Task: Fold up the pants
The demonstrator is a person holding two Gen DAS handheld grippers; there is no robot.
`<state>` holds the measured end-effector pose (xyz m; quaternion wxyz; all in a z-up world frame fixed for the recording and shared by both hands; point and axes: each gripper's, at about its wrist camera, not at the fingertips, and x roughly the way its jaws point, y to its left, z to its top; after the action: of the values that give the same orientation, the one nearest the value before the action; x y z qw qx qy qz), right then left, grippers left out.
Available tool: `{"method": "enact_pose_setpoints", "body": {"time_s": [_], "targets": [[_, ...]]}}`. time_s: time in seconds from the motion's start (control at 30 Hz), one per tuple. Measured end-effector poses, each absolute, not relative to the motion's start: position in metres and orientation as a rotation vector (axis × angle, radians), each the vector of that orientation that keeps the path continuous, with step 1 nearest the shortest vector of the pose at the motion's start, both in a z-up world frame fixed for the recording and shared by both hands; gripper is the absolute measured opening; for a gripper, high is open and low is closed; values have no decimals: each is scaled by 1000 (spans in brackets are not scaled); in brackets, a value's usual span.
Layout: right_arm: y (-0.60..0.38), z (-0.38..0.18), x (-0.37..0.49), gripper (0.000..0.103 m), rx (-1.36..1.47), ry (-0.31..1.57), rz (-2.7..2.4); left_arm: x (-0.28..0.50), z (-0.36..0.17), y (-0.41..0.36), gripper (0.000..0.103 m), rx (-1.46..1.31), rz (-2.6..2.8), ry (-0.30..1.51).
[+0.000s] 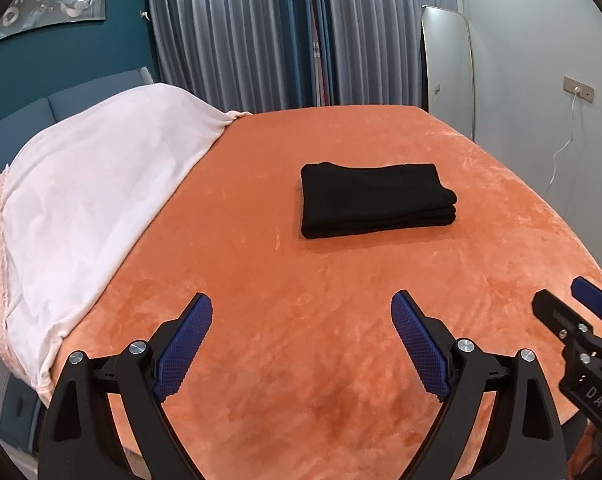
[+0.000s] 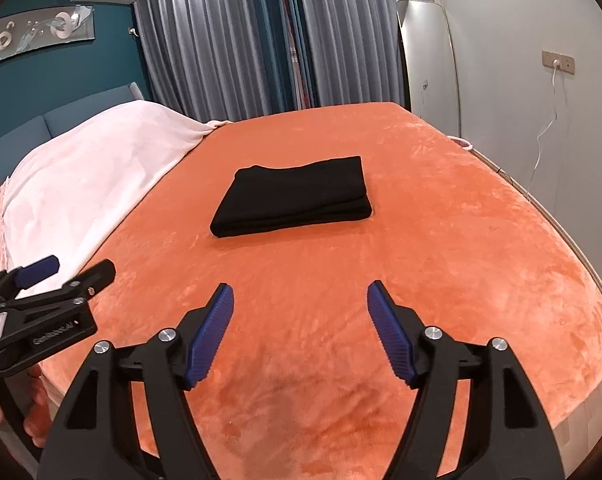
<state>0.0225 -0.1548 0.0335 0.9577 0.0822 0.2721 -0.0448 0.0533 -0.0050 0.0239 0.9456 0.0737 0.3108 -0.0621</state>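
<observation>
Left wrist: folded pants (image 1: pixel 375 200) ahead, apart from gaping left tongs (image 1: pixel 301 312).

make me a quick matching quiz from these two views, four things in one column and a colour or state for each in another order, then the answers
Column 1:
1. pants
2. bed cover
3. blanket
4. left gripper

Column 2:
a. orange, plush, spread flat
b. open, holding nothing
c. black, folded into a compact stack
d. pale pink, draped over the head end of the bed

Pairs: 1-c, 2-a, 3-d, 4-b

The right gripper is open and empty too, and both hang over the near part of the bed, clear of the pants.
</observation>
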Motion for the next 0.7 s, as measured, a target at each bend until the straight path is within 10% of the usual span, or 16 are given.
{"method": "enact_pose_setpoints", "body": {"time_s": [0.7], "targets": [[-139, 53, 2, 77, 140, 507, -94, 30, 38, -2, 95, 125, -124, 601]]}}
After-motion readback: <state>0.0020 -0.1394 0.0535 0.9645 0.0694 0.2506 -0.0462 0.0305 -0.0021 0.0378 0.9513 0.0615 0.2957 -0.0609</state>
